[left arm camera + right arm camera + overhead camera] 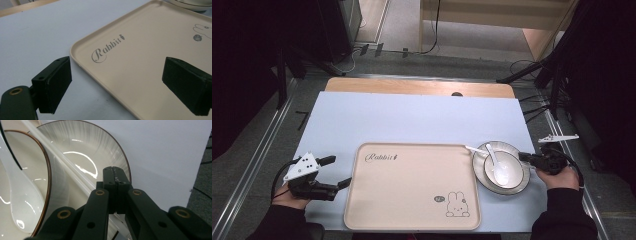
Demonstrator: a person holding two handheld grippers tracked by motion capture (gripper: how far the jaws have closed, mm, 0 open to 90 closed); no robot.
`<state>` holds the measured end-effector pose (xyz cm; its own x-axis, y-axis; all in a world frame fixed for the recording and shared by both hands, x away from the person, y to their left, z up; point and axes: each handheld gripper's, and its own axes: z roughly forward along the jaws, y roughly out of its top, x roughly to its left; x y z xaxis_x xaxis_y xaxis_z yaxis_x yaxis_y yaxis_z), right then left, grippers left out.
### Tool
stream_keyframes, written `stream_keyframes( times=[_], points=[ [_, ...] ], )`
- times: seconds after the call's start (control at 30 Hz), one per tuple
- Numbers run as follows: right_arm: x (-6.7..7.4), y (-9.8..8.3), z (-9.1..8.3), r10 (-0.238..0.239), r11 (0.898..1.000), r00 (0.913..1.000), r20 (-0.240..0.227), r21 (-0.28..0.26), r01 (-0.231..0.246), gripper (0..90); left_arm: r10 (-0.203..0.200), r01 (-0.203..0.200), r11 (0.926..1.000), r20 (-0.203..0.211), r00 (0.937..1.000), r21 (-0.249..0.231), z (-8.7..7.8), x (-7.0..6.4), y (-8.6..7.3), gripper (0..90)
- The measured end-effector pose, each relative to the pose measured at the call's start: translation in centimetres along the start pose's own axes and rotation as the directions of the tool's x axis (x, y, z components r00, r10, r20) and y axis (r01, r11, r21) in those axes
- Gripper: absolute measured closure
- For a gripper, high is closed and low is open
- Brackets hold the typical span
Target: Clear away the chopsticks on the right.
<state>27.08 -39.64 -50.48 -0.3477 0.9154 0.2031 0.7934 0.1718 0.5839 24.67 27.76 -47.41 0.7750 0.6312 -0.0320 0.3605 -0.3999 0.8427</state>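
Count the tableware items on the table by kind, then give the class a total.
Tray: 1
Plate: 1
Bowl: 1
Spoon: 1
White stick: 1
Total: 5

The high view looks forward and down over the whole light-blue-covered table [412,117]. The left gripper view skims close over the beige rectangular rabbit-print tray [140,75], which the high view shares [412,187]. The right gripper view sits right at the white ribbed plate [100,147].

Right gripper [115,173] clamped on plate [82,152] rim.
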Motion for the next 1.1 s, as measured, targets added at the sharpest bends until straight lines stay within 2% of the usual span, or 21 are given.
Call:
stream_keyframes(
  times=[0.23,0.4,0.5,0.6,0.73,0.93,1.0,1.1],
  points=[
    [0.4,-1.0,-0.4,-0.016,0.999,0.9999,-0.002,0.028,0.016,90.0,0.006,-0.006,1.0000,0.005,1.0000,-0.001,0.1,0.0,0.1,9.1],
    [0.4,-1.7,-0.9,-0.005,0.999,1.0000,-0.007,0.035,0.005,90.0,0.006,-0.006,1.0000,0.008,0.9999,-0.002,0.2,0.1,0.2,9.1],
    [0.3,-2.3,-1.1,-0.009,0.999,0.9998,-0.016,0.045,0.010,90.0,0.006,-0.006,1.0000,0.008,0.9999,-0.003,0.2,0.1,0.2,9.1],
    [0.4,-2.7,-1.3,0.009,0.999,0.9990,-0.043,0.053,-0.007,90.0,0.005,-0.005,1.0000,0.009,0.9999,-0.004,0.2,0.1,0.2,9.1],
    [0.5,-2.9,-1.5,-0.004,0.999,0.9993,-0.037,0.047,0.006,90.0,0.003,-0.003,1.0000,0.009,1.0000,-0.009,0.2,0.1,0.2,9.1],
    [1.1,-3.1,-1.5,-0.019,0.997,0.9982,-0.056,0.069,0.023,90.0,0.007,-0.007,1.0000,0.006,1.0000,-0.003,0.2,0.1,0.3,9.1],
    [1.2,-3.1,-1.6,-0.024,0.997,0.9978,-0.061,0.066,0.028,89.1,0.006,-0.006,0.9999,0.009,0.9999,-0.008,0.2,0.0,0.3,9.1],
    [1.0,-2.8,-2.4,-0.014,1.000,0.9989,-0.044,0.009,0.014,82.4,0.005,-0.005,1.0000,0.008,1.0000,-0.003,0.2,0.1,0.3,9.1]
  ],
)
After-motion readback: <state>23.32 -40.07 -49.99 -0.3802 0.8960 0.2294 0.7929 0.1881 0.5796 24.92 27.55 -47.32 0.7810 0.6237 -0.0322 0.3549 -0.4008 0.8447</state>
